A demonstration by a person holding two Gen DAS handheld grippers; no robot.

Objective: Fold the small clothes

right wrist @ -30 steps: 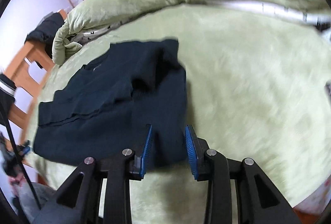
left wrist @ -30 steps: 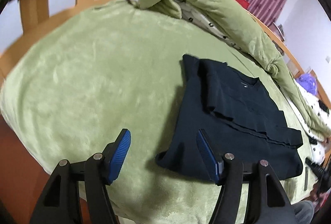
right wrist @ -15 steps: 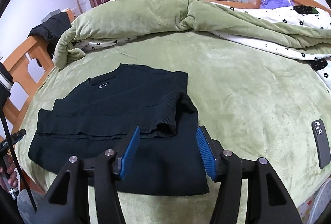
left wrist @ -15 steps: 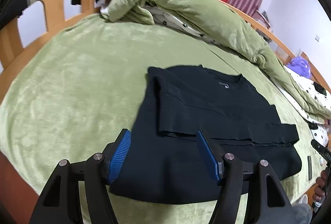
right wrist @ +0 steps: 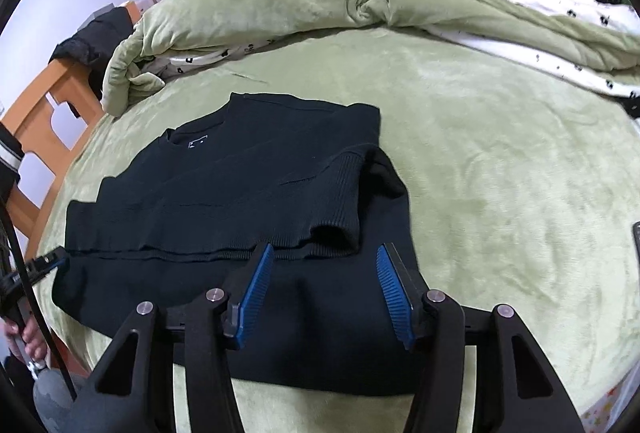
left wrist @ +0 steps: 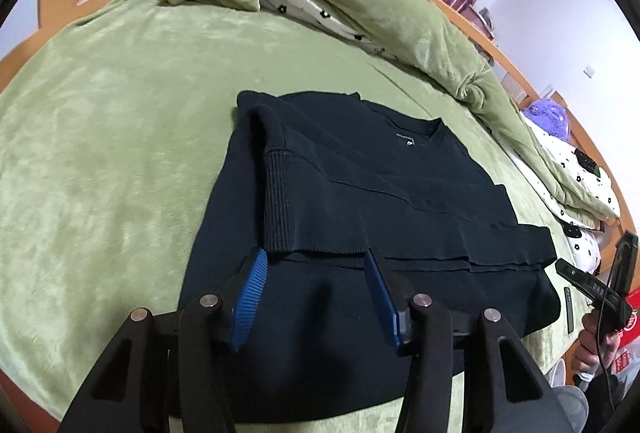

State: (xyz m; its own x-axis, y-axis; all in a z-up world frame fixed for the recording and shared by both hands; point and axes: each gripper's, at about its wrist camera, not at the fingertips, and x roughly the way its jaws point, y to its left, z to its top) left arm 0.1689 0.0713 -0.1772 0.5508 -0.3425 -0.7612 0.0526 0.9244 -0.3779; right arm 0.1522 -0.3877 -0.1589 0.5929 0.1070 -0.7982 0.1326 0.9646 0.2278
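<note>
Dark navy knit, the sweater lies flat on the green blanket of the bed, near its front edge, with both sleeves already folded across the chest and the ribbed cuffs ending just short of the hem. The left hand-held gripper hangs over the near left part of the hem; its jaws have just been closing but stand partly spread, with cloth under them and nothing pinched. The right hand-held gripper hangs over the near right part of the hem, its jaws slightly narrowed yet also apart and gripping nothing.

The next move is probably a pinch on the hem at both sides, to fold the body upward. The risk is a shallow bite that takes only the top layer, or snags a loose cuff, so the sleeves slide out and the fold goes crooked. Uneven lifting between the two sides would skew it too.
</note>
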